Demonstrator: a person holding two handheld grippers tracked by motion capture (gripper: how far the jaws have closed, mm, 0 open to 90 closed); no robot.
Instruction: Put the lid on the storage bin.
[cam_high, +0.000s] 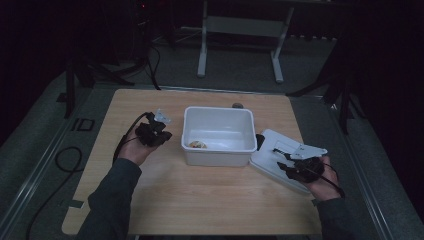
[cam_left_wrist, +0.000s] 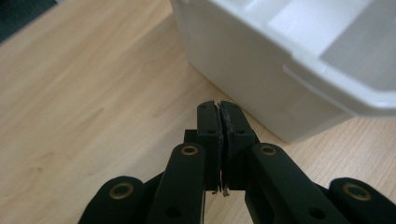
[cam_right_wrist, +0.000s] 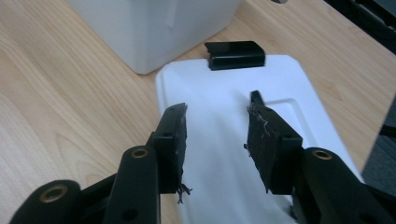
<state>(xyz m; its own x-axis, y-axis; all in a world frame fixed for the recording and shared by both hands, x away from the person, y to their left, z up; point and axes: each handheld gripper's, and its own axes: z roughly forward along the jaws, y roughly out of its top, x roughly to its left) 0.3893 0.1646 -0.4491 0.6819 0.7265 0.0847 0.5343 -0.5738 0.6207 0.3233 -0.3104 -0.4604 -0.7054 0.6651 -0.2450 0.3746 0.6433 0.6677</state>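
A: Left gripper (cam_high: 159, 131) status?

B: Jaws pressed together, nothing between them. In the left gripper view the pads (cam_left_wrist: 208, 130) meet flush, only frayed threads at the seam. The hand (cam_high: 134, 148) holds it low over the table (cam_high: 200, 195).

A: What's ahead of it?

B: The white bin (cam_left_wrist: 261, 70), just past the tips and off to their right in the left gripper view. Close, not touching. Seen from the high view, the bin (cam_high: 218, 156) sits between the two grippers, with a small pale item (cam_high: 197, 144) inside at the corner nearest the left gripper. Can't tell what it is.

A: Right gripper (cam_high: 287, 166)?

B: Jaws well apart, holding nothing. The white lid (cam_right_wrist: 224, 140) lies flat straight under and between them. Can't tell if the tips touch it.

A: Lid position?

B: Under the right gripper, running away from it toward the bin. The lid's black clip (cam_right_wrist: 236, 54) is at the far end, beyond the tips, next to the bin wall (cam_right_wrist: 154, 28). In the high view the lid (cam_high: 267, 157) lies right beside the bin; I can't tell if they touch.

A: Anything else near the left one?

B: A small clear crumpled piece (cam_high: 162, 117) just beyond it. Too dim to identify.
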